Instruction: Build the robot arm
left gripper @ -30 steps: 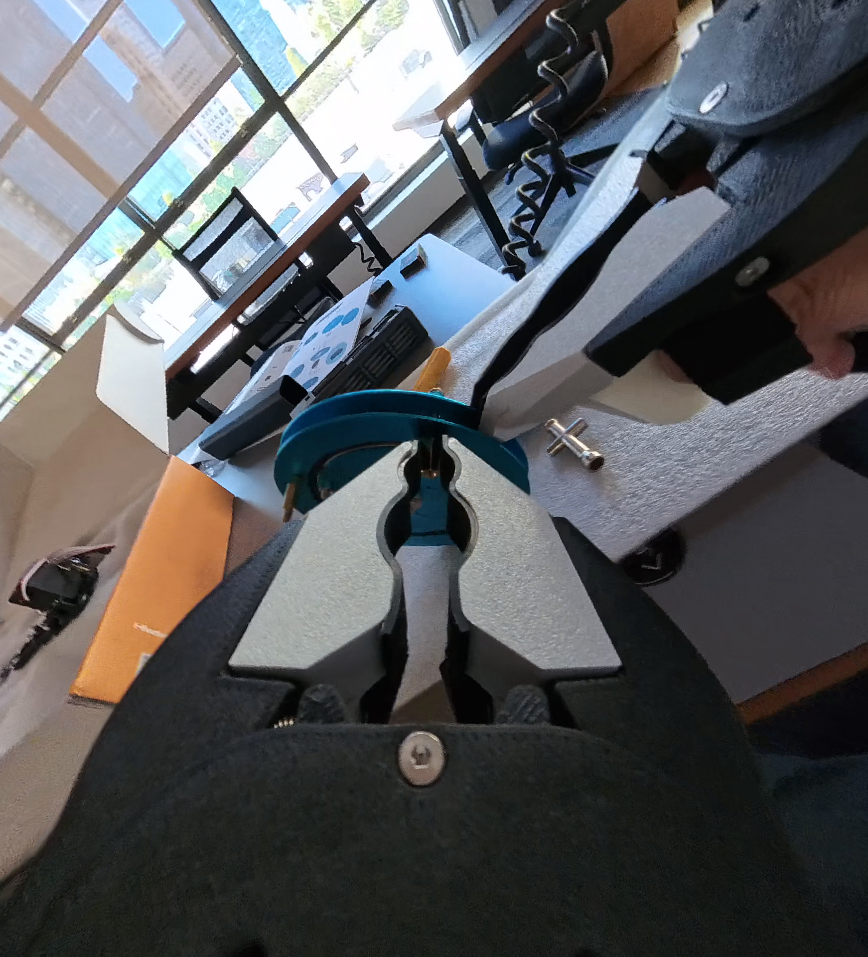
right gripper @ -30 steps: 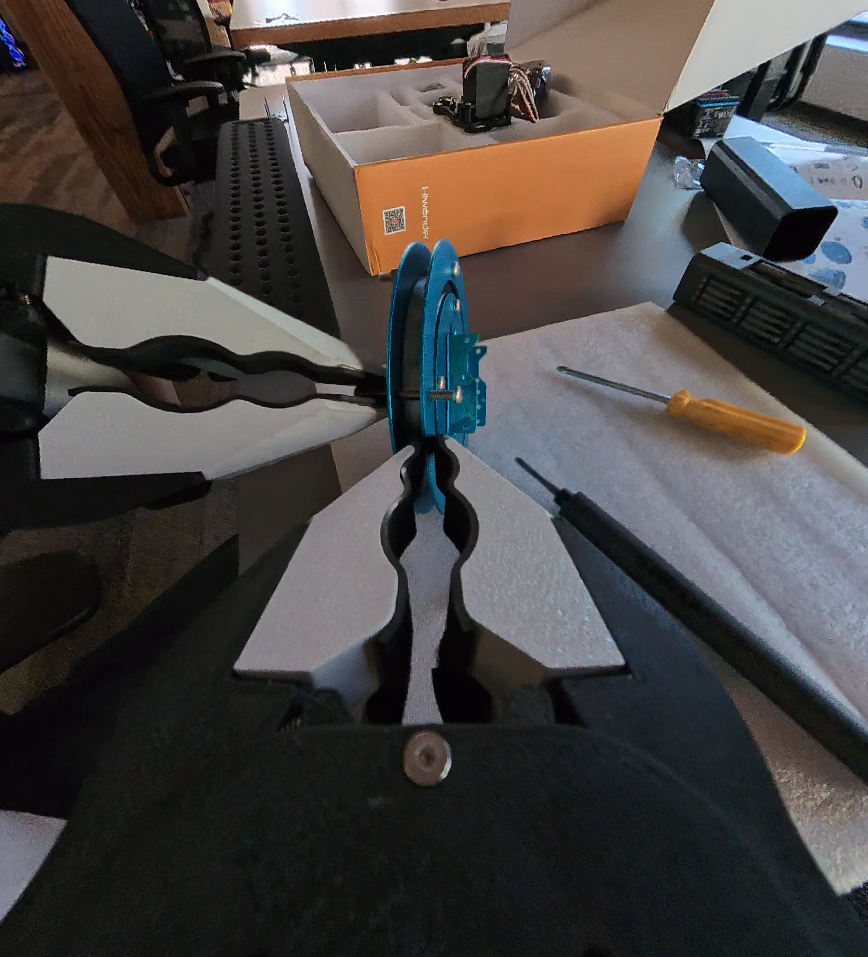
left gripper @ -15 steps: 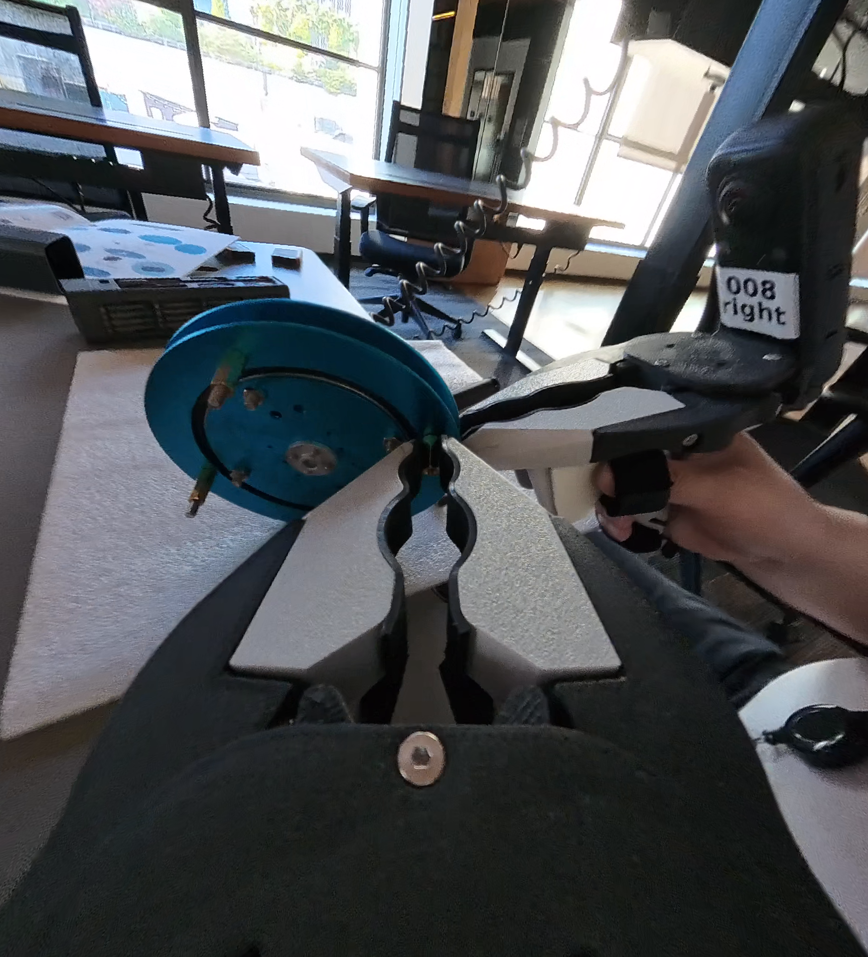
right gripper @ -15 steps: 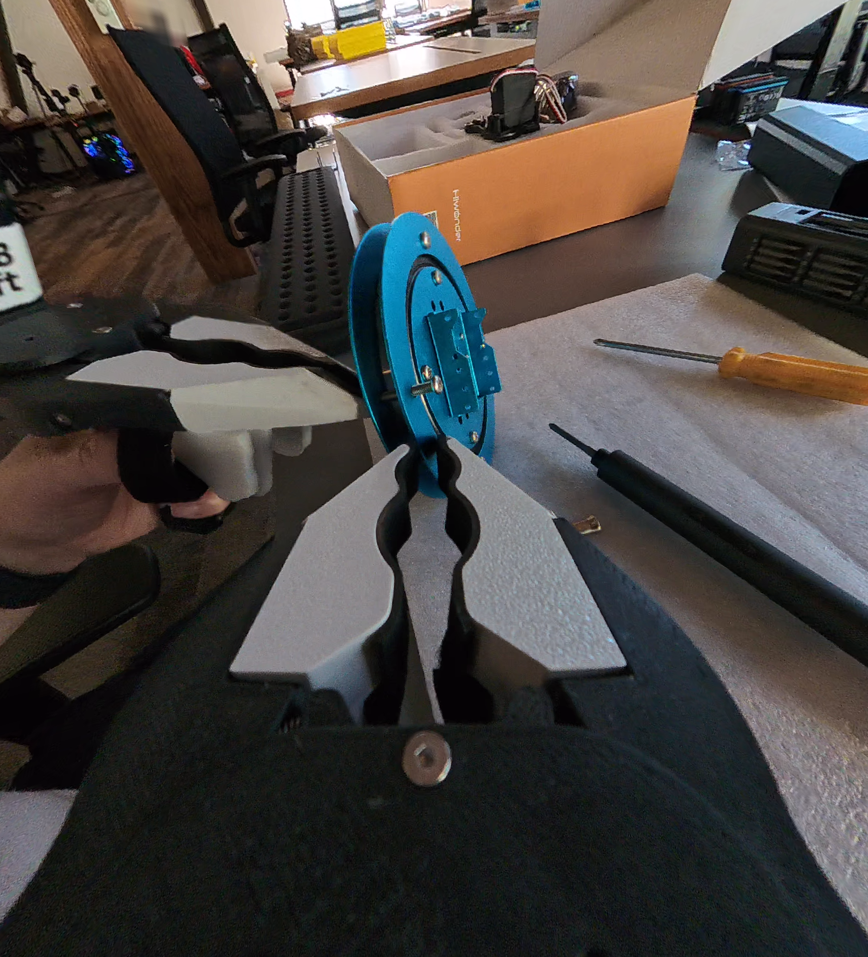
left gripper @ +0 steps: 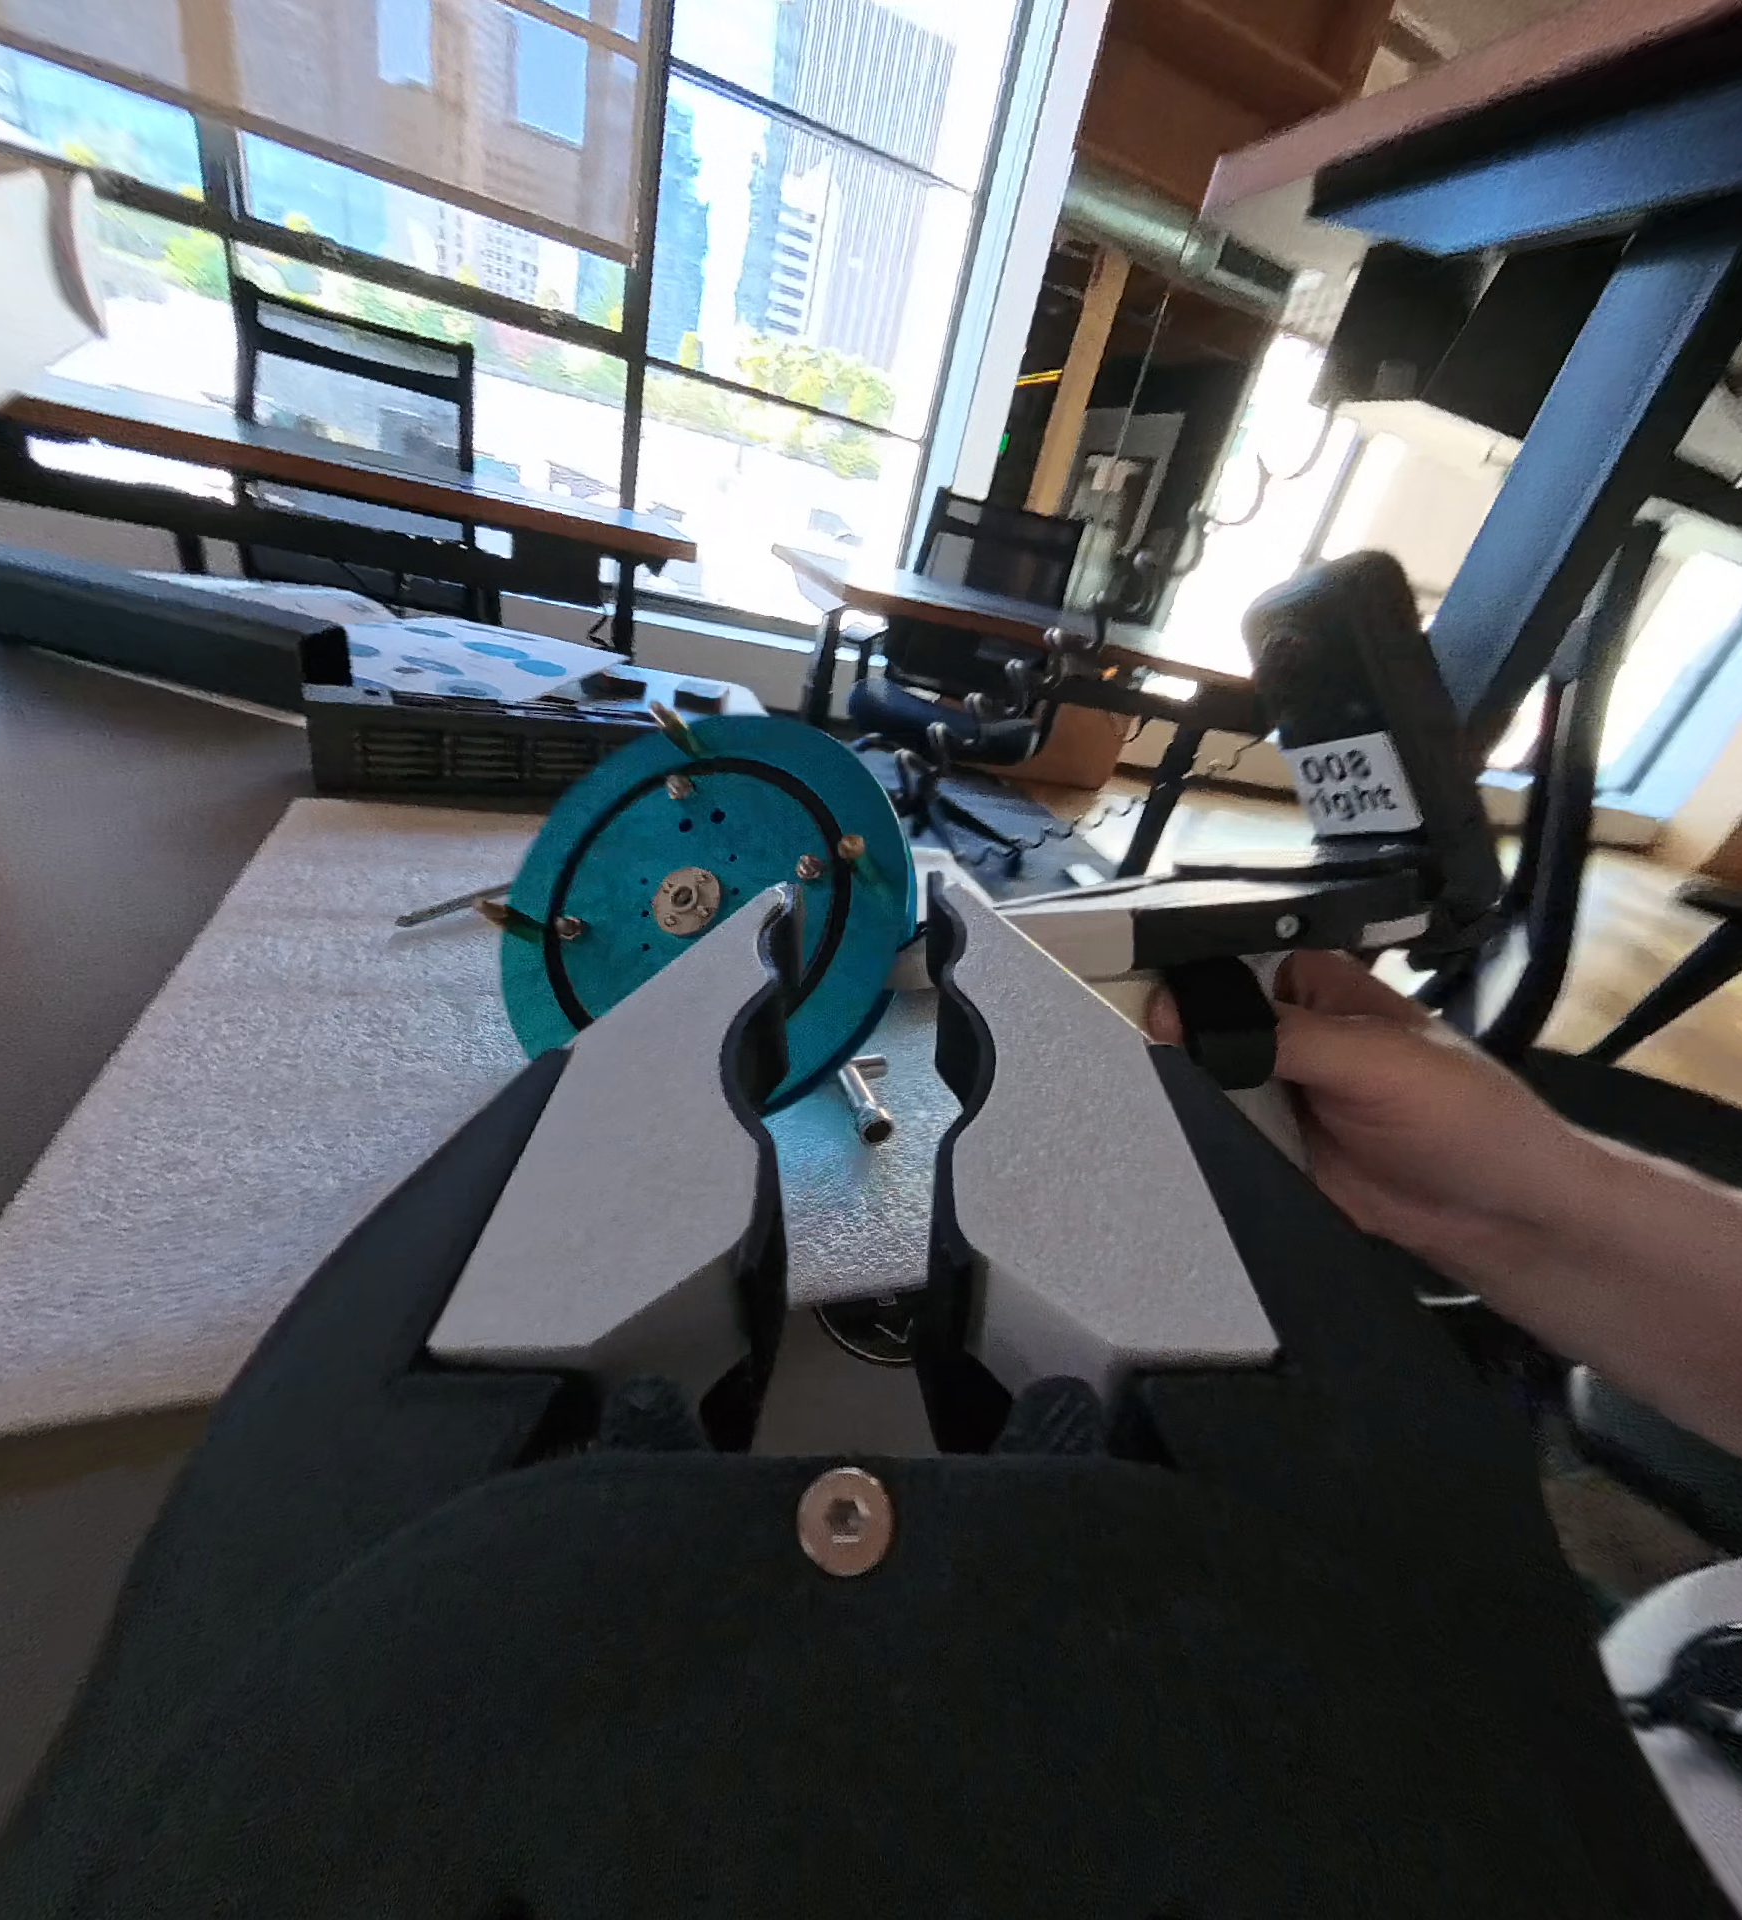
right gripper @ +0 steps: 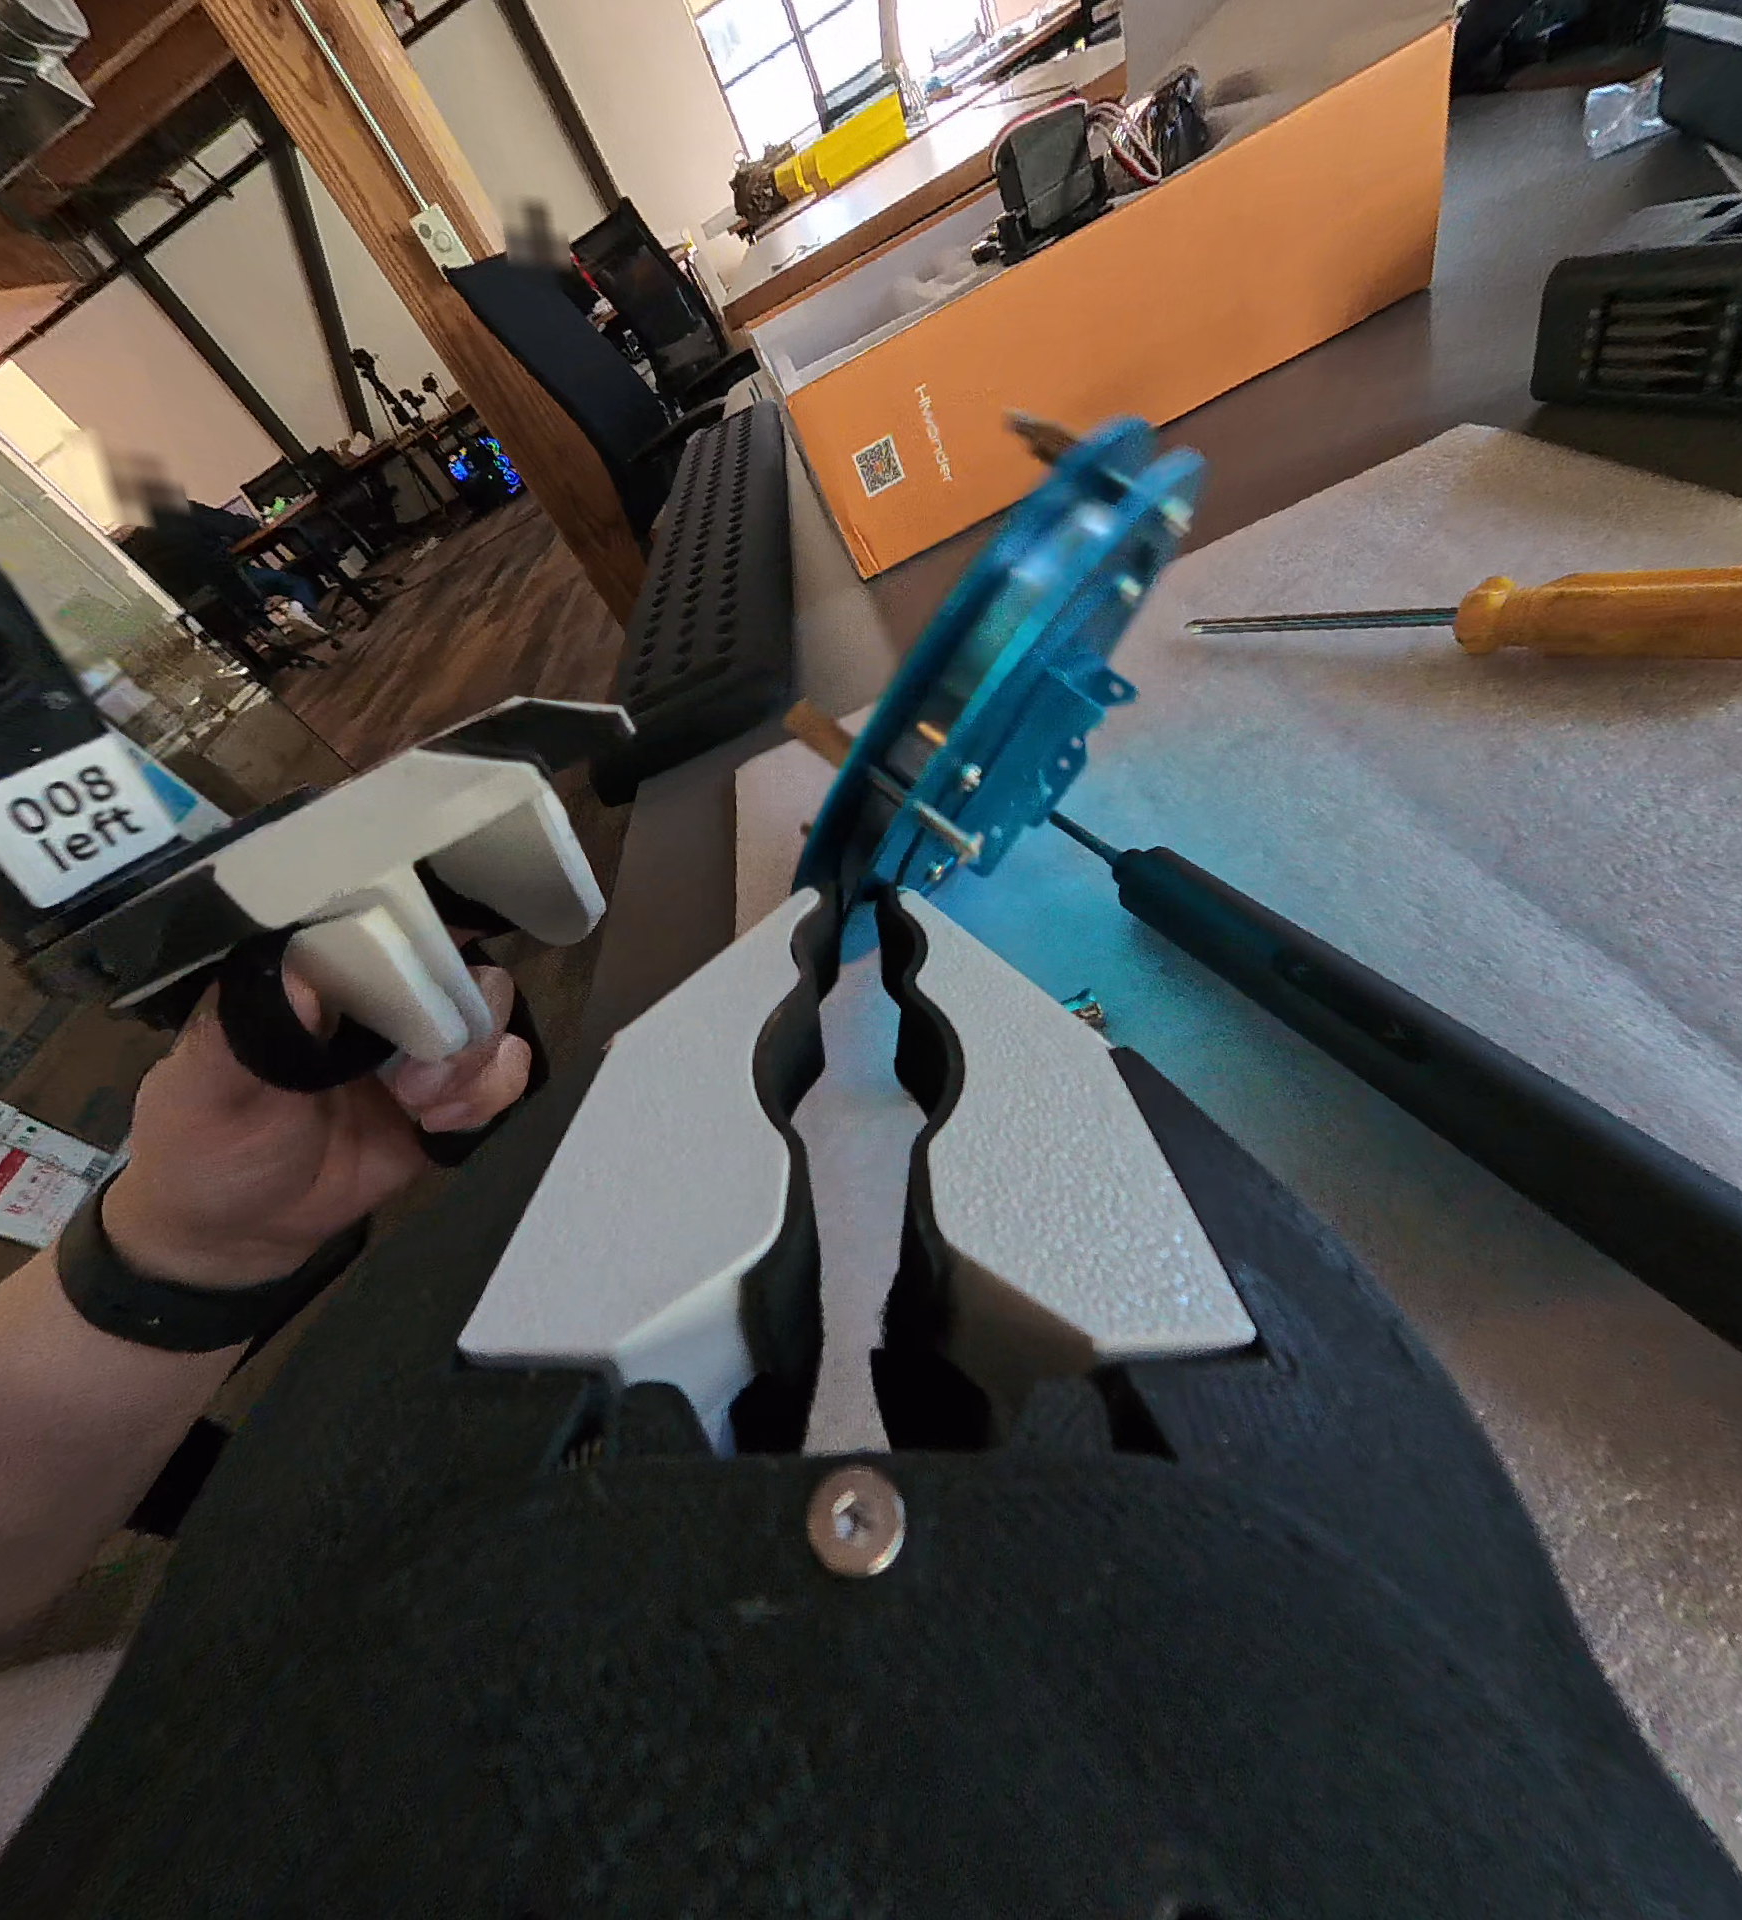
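A blue double-disc assembly with brass standoffs and a small blue bracket is held tilted over the front edge of a white foam mat. My right gripper is shut on the lower rim of the assembly. It also shows in the left wrist view, coming in from the right. My left gripper is open and empty, its tips just short of the disc face. It also shows in the right wrist view, off to the left of the assembly and clear of it.
On the mat lie an orange-handled screwdriver, a long black driver and a small metal T-key. An open orange box, a black bit case and a black perforated strip stand behind. The left gripper's tips are roughly 6 centimetres from the right gripper's. My right tips are roughly 15 centimetres from the orange-handled screwdriver.
My left gripper has opened, let go of the disc rim and drawn back. The assembly has tilted and hangs in the right gripper alone.
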Demonstrator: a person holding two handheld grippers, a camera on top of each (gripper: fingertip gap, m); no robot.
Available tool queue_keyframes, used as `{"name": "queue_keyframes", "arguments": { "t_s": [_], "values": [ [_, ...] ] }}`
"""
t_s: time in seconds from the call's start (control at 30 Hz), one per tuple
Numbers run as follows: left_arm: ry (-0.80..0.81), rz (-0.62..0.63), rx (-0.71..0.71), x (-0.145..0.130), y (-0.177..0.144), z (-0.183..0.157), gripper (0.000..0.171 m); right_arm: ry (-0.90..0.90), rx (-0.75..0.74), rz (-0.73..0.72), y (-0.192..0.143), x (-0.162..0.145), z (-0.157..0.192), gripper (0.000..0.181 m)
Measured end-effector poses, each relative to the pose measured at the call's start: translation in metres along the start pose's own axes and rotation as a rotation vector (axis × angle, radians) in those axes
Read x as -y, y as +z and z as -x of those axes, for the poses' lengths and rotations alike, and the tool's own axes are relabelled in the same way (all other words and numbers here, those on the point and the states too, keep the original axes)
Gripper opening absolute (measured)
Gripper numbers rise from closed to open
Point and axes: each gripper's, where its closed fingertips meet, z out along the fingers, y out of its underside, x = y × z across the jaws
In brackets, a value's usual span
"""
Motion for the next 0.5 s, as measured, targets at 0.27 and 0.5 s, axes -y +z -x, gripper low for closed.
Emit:
{"name": "queue_keyframes", "arguments": {
  "t_s": [0.27,0.5],
  "values": [
    [0.082,0.132,0.098,-0.031,0.015,0.008,0.021,-0.171,-0.008,0.024,0.006,-0.01,0.012,0.003],
    [0.476,0.352,0.072,-0.049,0.019,0.009,0.03,0.113,0.028,-0.006,0.001,0.0,-0.002,0.005]
  ]
}}
